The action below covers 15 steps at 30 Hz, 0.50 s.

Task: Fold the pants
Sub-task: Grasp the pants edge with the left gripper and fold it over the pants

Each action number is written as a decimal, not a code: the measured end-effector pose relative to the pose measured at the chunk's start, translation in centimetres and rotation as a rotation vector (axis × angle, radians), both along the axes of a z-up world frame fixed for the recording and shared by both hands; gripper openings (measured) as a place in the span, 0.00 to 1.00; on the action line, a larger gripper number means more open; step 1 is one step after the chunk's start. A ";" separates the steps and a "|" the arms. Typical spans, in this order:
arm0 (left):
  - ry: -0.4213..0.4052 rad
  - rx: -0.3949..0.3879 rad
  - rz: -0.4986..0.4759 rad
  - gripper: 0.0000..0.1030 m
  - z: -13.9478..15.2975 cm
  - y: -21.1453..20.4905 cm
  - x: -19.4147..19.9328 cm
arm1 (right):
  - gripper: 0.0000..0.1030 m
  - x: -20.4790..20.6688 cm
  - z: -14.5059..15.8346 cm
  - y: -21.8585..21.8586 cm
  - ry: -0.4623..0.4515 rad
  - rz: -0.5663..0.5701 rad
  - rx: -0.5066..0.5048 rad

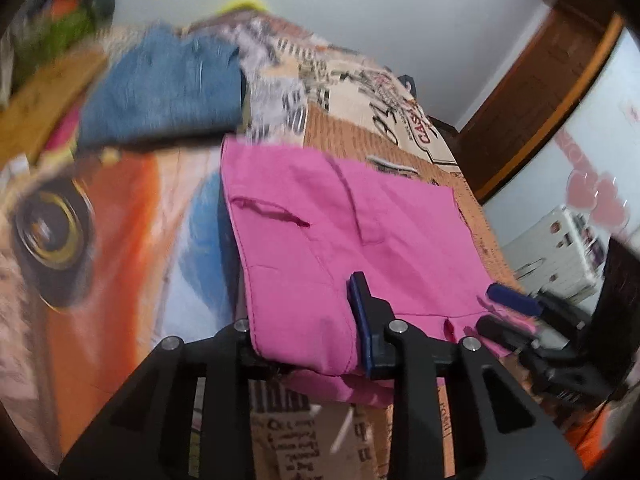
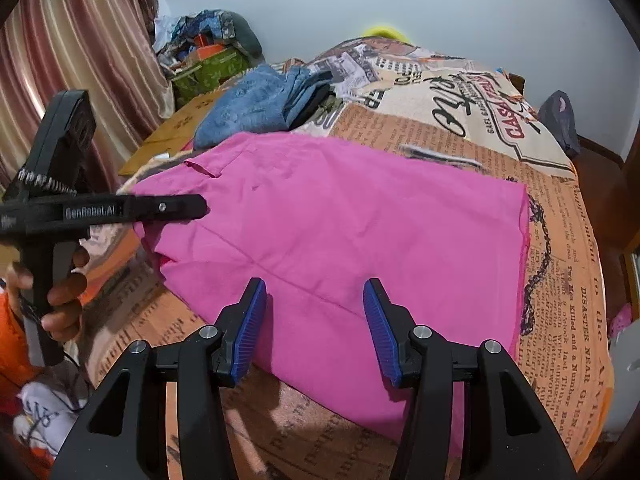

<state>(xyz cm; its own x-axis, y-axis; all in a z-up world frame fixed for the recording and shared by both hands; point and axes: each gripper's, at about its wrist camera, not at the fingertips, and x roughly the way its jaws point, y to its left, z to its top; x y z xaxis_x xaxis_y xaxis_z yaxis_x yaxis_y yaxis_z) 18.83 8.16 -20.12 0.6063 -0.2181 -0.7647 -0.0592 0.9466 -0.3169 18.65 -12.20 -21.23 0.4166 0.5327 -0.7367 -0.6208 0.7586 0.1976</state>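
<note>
- You have one pair of pink pants (image 2: 328, 240) lying folded on the printed bedspread (image 2: 560, 280).
- One stack of blue clothes (image 2: 256, 104) sits just beyond them.
- Your right gripper (image 2: 316, 328) hovers spread wide over the near edge, holding nothing.
- Your left gripper (image 1: 304, 316) shows only one blue pad (image 1: 362, 320), with pink fabric draped across it; I cannot tell whether it grips.

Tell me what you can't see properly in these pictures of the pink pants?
- Left gripper: left wrist view, one finger hidden under the pink pants, so its grip is unclear.
- Blue clothes: left wrist view, motion-blurred.
- Pants' near edge: right wrist view, hidden behind the open right gripper.
- Bedspread print: too small to read.
</note>
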 end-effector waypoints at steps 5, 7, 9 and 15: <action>-0.086 0.183 0.017 0.28 3.2 -0.3 -1.3 | 0.46 0.3 2.0 0.9 -0.060 0.015 0.016; -0.114 0.240 0.022 0.28 4.3 -0.2 -1.9 | 0.46 0.7 2.4 1.6 -0.074 0.026 0.021; -0.139 0.273 0.023 0.28 5.1 -0.2 -2.5 | 0.46 1.3 2.5 2.8 -0.077 0.040 0.026; -0.208 0.331 -0.023 0.28 7.2 -1.5 -3.9 | 0.46 1.2 1.2 7.1 -0.039 0.152 0.017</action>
